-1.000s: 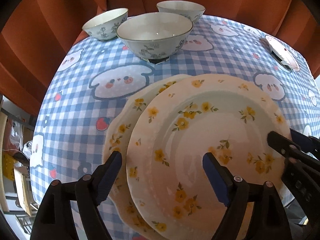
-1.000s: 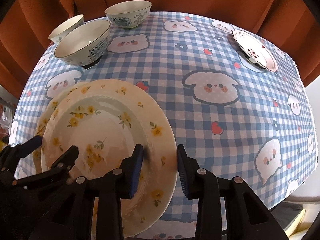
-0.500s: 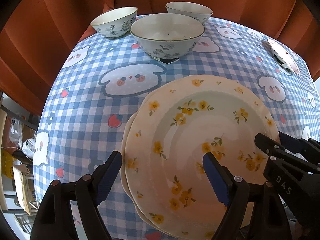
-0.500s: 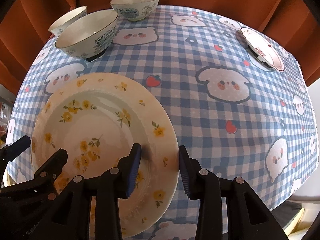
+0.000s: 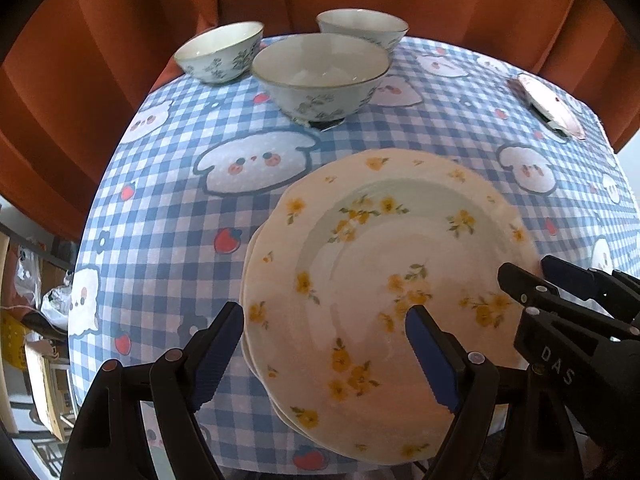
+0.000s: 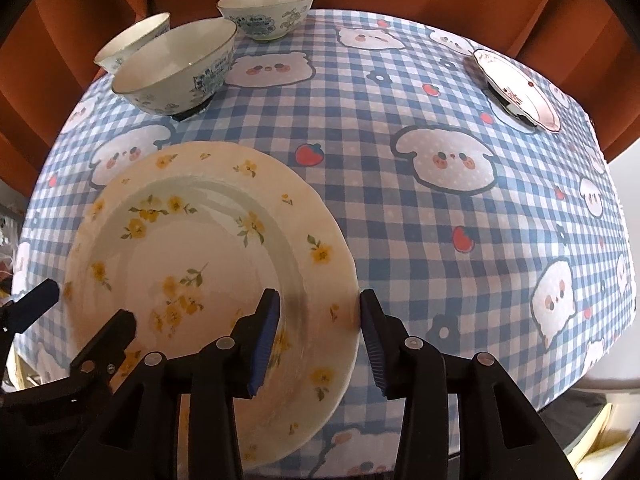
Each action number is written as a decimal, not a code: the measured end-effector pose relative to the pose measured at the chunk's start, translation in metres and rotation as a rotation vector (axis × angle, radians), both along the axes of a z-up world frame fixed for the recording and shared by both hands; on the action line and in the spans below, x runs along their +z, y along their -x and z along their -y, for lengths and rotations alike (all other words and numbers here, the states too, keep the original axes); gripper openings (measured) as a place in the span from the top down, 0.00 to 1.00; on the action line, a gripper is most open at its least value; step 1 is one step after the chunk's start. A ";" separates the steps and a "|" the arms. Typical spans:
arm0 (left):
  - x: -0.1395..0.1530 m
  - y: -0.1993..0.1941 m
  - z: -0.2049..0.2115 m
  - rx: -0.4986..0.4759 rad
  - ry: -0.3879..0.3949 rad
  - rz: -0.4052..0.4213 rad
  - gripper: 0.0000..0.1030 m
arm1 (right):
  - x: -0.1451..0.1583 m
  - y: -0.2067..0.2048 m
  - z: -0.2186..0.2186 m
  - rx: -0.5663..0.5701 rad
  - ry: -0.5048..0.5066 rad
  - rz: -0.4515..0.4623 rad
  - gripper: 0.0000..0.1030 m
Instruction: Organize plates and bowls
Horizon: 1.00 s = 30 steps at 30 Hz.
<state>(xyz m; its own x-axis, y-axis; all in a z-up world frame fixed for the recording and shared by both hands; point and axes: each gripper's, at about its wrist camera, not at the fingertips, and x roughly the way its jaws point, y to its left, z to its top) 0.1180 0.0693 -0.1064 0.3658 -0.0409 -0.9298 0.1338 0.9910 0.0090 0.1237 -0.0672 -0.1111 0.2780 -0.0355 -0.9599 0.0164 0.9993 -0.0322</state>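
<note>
Top plate: laid on a second yellow-flowered plate (only its left edge is seen) on the checked tablecloth.
Right gripper: jaws just opening, the rim straddled but unpinched.
Left gripper: spread wide, nothing held.
Bowls: grouped at the far side.

A cream plate with yellow flowers sits right side up on a second plate of the same pattern, whose edge peeks out along the left. The pair lies flat near the front edge of the worktop. Toward the back left stand three upright, empty bowls with blue flower prints: a large bowl in front, a smaller bowl behind it to the left, and another bowl behind it to the right. Far off at the right edge lies a small white plate with red markings.
</note>
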 end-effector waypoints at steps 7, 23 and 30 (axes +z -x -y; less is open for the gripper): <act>0.022 -0.003 0.017 -0.028 0.012 0.059 0.17 | 0.033 0.007 0.023 -0.053 -0.001 0.081 0.39; 0.048 -0.019 0.111 0.012 0.016 0.142 0.17 | 0.070 -0.013 0.101 0.022 -0.105 0.210 0.38; 0.052 -0.032 0.159 0.025 0.004 0.160 0.17 | 0.073 -0.029 0.149 0.031 -0.124 0.213 0.38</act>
<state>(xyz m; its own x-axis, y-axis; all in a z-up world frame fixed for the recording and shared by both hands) 0.1503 -0.0894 -0.0545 0.5105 -0.0334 -0.8592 0.1064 0.9940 0.0245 0.1528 -0.2161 -0.0383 0.4740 0.0910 -0.8758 -0.0215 0.9955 0.0918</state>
